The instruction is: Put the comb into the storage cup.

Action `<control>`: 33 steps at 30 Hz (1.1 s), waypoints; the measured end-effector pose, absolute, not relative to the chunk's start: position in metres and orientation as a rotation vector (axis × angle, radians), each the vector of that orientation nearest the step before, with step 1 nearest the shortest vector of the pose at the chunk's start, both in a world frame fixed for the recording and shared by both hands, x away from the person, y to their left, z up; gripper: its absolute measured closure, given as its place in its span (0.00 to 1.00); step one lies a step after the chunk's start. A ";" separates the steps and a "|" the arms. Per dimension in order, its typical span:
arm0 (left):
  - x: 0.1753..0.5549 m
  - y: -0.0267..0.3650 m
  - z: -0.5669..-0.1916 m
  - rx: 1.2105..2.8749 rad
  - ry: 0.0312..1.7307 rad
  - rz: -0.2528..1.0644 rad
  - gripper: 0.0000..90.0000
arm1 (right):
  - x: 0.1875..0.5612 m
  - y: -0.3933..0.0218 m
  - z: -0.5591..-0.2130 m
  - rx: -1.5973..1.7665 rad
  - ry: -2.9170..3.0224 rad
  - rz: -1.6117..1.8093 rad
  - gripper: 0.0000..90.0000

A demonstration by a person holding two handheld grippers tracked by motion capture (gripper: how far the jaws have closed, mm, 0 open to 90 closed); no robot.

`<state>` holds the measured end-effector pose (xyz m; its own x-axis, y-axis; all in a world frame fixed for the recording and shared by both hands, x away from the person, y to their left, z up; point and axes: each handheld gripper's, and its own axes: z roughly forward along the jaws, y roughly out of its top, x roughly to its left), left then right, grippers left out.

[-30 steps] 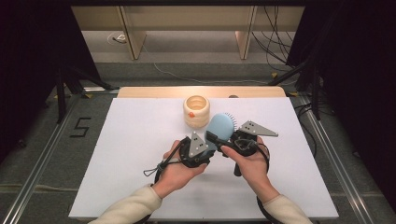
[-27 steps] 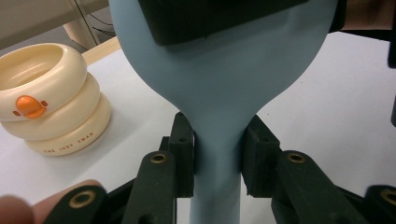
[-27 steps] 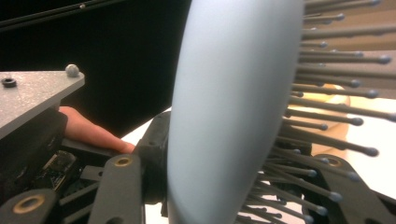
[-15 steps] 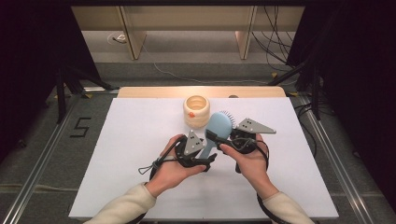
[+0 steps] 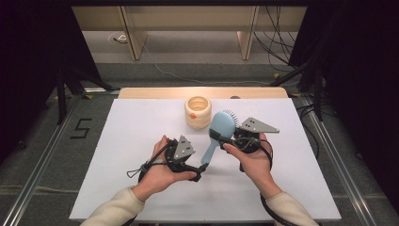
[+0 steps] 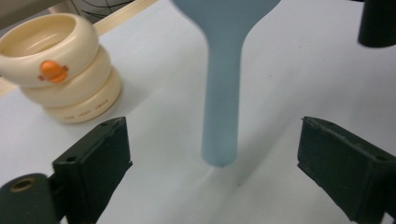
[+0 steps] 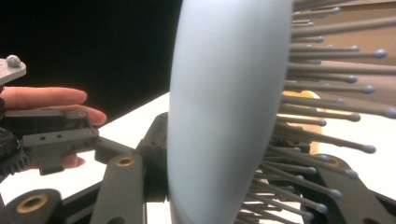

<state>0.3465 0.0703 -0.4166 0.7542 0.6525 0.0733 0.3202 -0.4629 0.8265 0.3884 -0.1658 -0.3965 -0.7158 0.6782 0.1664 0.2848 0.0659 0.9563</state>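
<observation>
In the middle of the high view, the right tongs (image 5: 225, 137) are closed on the light blue hairbrush (image 5: 218, 133) at the lower part of its head, where the neck begins. The brush stands tilted, with its head up toward the centre of the frame and its handle end down at the white table (image 5: 117, 141), a little below the centre. In the right gripper view the smooth back of the brush head is in the centre of the frame and the bristles point to the right, with a black jaw on each side of the head at the bottom. The left tongs (image 5: 200, 170) are below and left of the handle end, in the lower middle of the high view. Their jaws have just been opening and now stand wide apart. In the left gripper view the handle end is in the centre of the frame, between the two black jaws, and neither jaw touches it. A cream ribbed cup (image 5: 198, 112) with a small orange mark stands on the table just above the brush, near the upper centre.
</observation>
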 end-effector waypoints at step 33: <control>0.333 0.145 -0.445 2.050 0.785 0.462 0.00 | 0.393 -0.170 -0.390 0.951 2.004 1.666 0.57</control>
